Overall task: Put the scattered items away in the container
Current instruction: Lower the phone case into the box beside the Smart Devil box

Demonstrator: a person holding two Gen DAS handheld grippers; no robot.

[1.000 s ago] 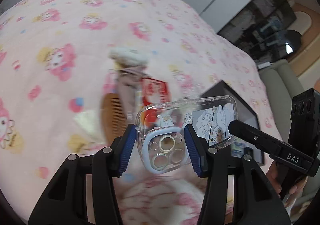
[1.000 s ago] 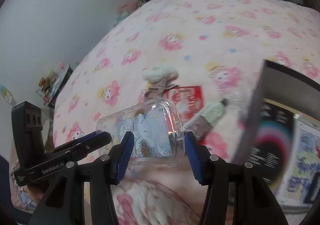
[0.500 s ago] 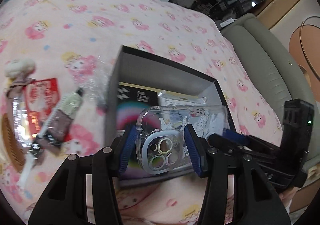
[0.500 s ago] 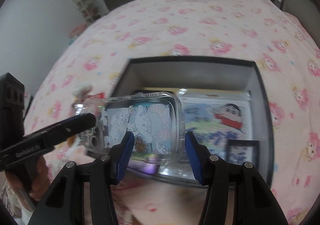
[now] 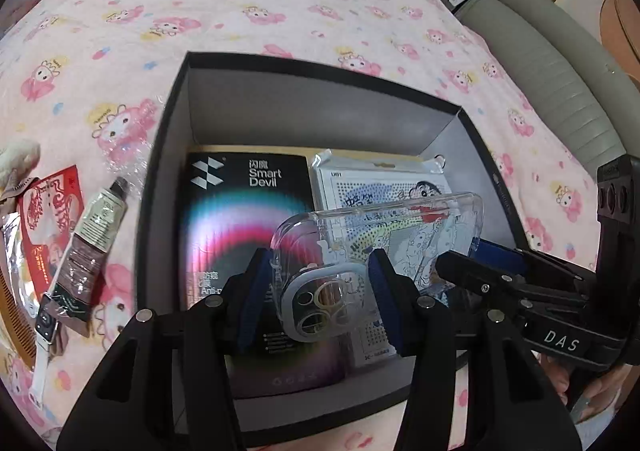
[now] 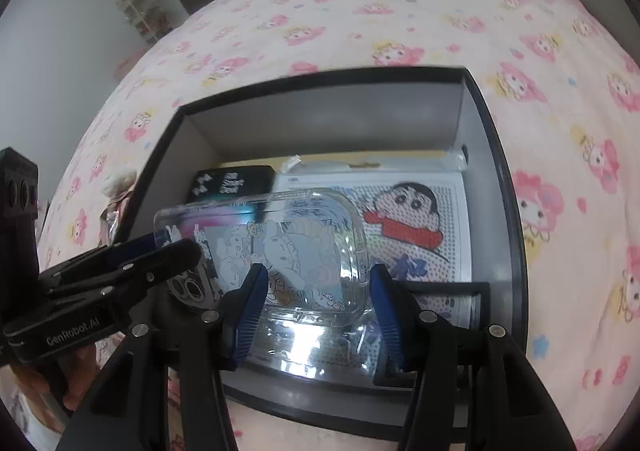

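Both grippers hold one clear phone case (image 5: 372, 247) with cartoon drawings, over the open black box (image 5: 320, 69). My left gripper (image 5: 316, 301) is shut on its camera end. My right gripper (image 6: 316, 301) is shut on the other end of the case (image 6: 288, 247). The box (image 6: 320, 77) holds a black "Smart Devil" package (image 5: 244, 219) and a white cartoon bead board (image 6: 400, 219). Left of the box on the pink bedspread lie a hand cream tube (image 5: 90, 239), a red packet (image 5: 48, 207) and a white watch (image 5: 42, 335).
A wooden comb (image 5: 12, 315) and a plush toy (image 5: 18, 159) lie at the far left edge. A grey sofa (image 5: 560, 63) stands beyond the bed at right. A small black frame (image 6: 452, 311) lies in the box's near right corner.
Both grippers carried the phone case rightward from above the scattered items to above the box's inside. The case sits lower, closer to the box's contents.
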